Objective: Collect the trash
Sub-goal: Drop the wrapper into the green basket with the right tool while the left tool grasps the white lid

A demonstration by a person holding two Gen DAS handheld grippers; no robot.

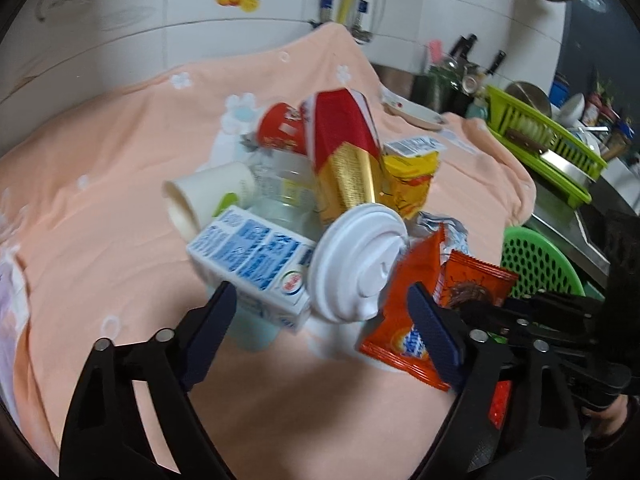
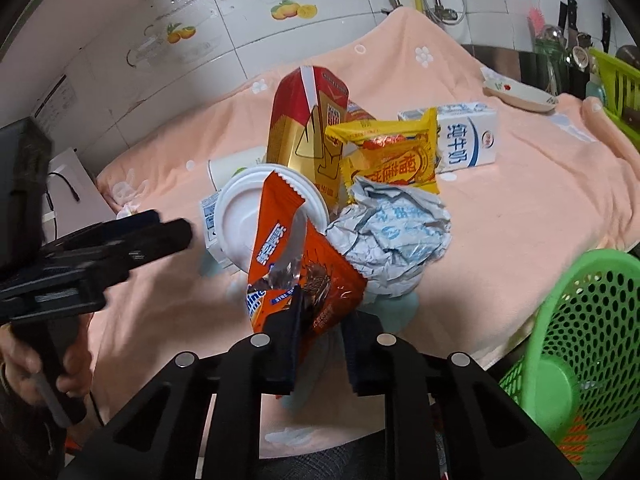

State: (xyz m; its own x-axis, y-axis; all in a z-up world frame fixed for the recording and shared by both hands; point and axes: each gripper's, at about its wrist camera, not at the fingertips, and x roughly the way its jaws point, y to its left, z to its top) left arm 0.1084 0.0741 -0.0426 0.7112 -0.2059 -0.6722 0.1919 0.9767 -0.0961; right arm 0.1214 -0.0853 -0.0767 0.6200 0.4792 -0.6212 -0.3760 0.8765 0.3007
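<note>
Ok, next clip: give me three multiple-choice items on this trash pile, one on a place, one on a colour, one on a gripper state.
1. Where is the green perforated plastic basket?
A. at the right edge of the peach cloth
B. on top of the pile
C. against the tiled wall

2. What colour is the round plastic cup lid?
A. red
B. white
C. green

3. What is the right gripper doing?
A. hanging open over the cloth
B. shut on the orange snack wrapper
C. shut on the lid

Answers: 1 A, it stands at the cloth's right edge in the right wrist view. 2 B, the lid is plain white. 3 B, its fingers pinch the wrapper's lower end.
</note>
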